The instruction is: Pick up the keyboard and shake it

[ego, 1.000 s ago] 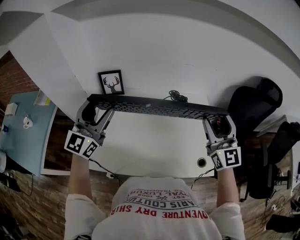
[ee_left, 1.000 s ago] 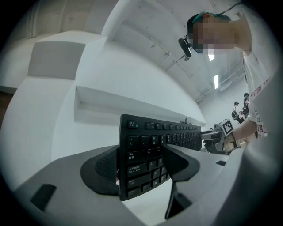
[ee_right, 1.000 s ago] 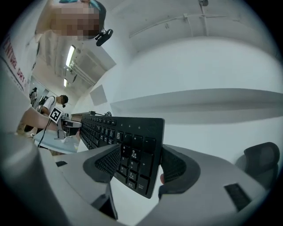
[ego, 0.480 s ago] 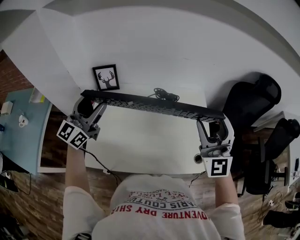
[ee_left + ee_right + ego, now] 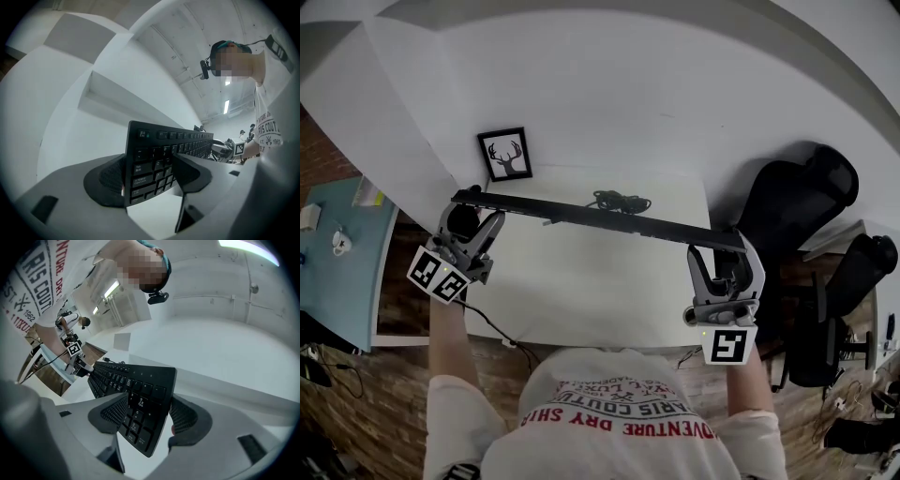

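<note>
The left tongs [image 5: 467, 214] and right tongs [image 5: 724, 255] each pinch one end of the keyboard [image 5: 581, 214]. Its long axis runs left-right between them, above the counter [image 5: 600, 291].

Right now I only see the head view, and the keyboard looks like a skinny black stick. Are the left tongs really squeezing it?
Observer: Yes. In the left gripper view, the left tongs are clamped on the keyboard at its Esc and Tab end.
Operator: And the other side?
Observer: The right tongs pinch the number-pad end.
Operator: Can you see keys?
Observer: Yes, both gripper views show rows of keys.
</note>
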A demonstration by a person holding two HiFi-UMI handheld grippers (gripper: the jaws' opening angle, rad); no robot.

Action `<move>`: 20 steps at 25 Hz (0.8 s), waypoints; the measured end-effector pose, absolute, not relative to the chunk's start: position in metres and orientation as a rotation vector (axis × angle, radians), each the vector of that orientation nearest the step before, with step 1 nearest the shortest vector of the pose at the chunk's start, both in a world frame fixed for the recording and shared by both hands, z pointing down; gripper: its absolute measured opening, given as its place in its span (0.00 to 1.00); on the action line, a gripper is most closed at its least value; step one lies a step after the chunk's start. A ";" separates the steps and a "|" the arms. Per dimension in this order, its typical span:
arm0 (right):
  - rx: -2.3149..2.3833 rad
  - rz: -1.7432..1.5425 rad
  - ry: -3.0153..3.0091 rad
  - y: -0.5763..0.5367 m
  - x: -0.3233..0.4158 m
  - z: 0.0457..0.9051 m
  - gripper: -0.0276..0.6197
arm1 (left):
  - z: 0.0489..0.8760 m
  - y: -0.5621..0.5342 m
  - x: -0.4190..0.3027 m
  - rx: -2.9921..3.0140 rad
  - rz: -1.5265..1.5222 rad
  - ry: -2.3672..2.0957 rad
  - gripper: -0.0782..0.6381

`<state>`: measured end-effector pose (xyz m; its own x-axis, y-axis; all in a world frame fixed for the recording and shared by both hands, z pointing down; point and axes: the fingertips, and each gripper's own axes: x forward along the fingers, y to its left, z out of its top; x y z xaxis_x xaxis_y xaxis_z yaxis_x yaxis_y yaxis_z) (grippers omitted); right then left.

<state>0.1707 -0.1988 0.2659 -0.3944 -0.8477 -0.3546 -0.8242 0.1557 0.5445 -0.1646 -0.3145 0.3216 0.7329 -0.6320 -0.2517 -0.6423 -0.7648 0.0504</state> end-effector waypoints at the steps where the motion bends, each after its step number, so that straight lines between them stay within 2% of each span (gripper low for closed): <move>1: 1.710 -1.042 -2.375 -0.202 0.172 0.266 0.49 | 0.321 -0.316 -0.164 -2.890 0.389 1.069 0.54; 5: 1.695 -0.813 -2.480 -0.221 0.182 0.273 0.49 | 0.313 -0.318 -0.162 -2.861 0.341 1.141 0.54; 11: 1.662 -0.176 -2.598 -0.268 0.218 0.310 0.47 | 0.309 -0.320 -0.143 -2.798 0.233 1.321 0.54; 20: 1.595 -0.089 -2.659 -0.290 0.235 0.322 0.47 | 0.298 -0.303 -0.129 -2.655 0.204 1.396 0.54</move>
<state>0.2349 -0.2900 0.3220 -0.4709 -0.8822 0.0043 -0.8799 0.4701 0.0697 -0.1287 -0.3030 0.2981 0.5616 -0.8071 -0.1821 -0.8255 -0.5617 -0.0562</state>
